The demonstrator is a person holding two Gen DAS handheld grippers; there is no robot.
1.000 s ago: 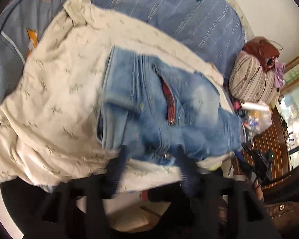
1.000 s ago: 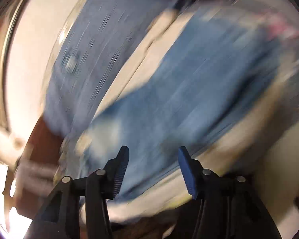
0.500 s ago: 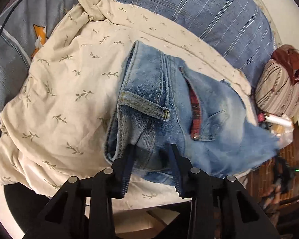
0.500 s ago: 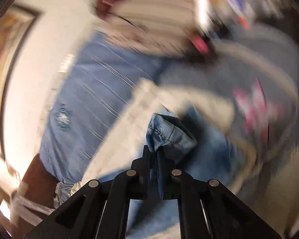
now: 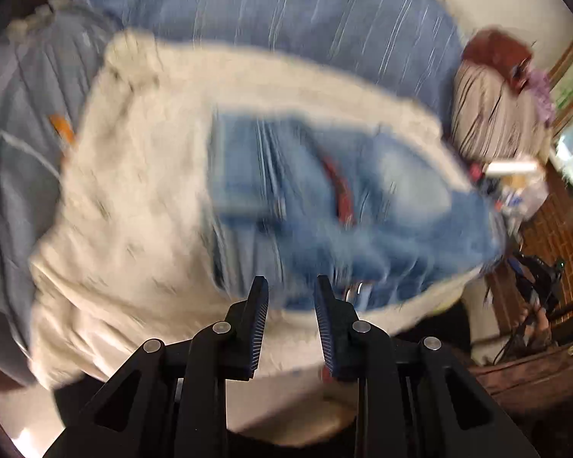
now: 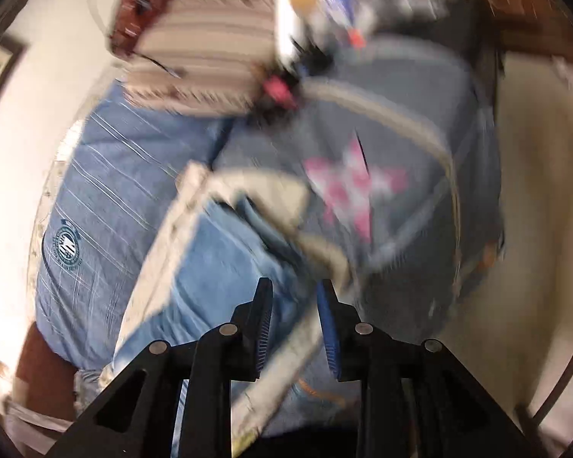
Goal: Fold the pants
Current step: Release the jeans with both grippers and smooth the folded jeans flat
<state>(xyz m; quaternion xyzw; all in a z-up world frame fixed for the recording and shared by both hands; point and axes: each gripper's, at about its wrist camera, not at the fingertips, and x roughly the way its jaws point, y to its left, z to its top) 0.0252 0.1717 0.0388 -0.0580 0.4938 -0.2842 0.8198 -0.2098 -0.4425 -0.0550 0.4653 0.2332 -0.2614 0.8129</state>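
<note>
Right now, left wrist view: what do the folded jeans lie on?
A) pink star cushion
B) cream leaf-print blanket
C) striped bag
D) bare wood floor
B: the jeans lie on the cream blanket, which shows on every side of them, over the blue bedding.

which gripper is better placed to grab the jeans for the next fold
Probably left: the left gripper faces the near edge of the folded blue denim jeans, jaws empty and closing. The right gripper points past them.

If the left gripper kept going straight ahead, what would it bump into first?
Probably the folded jeans lying on the cream blanket. The left gripper, its jaws closing with nothing between them, points at their near edge; blur hides the depth.
</note>
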